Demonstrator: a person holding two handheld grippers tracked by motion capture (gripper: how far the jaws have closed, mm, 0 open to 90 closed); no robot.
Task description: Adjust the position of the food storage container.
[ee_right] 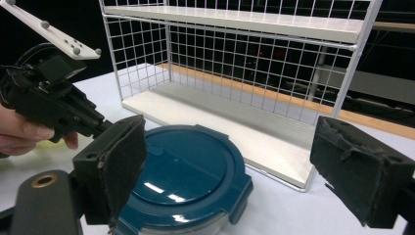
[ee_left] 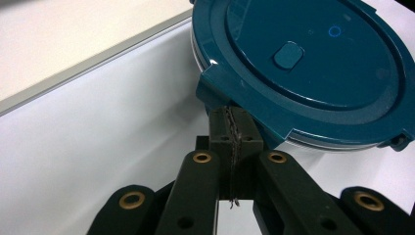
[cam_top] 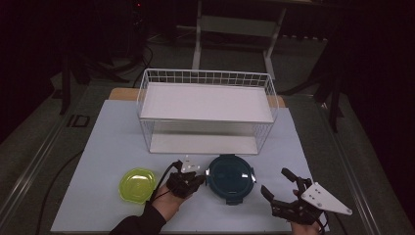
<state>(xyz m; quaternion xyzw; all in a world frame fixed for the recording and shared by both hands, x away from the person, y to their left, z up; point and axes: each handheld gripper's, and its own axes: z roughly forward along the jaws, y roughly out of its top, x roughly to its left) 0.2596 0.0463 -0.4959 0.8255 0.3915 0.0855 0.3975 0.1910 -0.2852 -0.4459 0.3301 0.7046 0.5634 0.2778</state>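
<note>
Two grippers worked low at the table's near edge. Left gripper had its jaws pressed together with nothing between them, tips right at the left latch of the teal container. Container sat lidded on the table, just in front of the wire shelf. Right gripper stood wide apart, empty, near the container's right side. Green lid lay left of the left hand.
</note>
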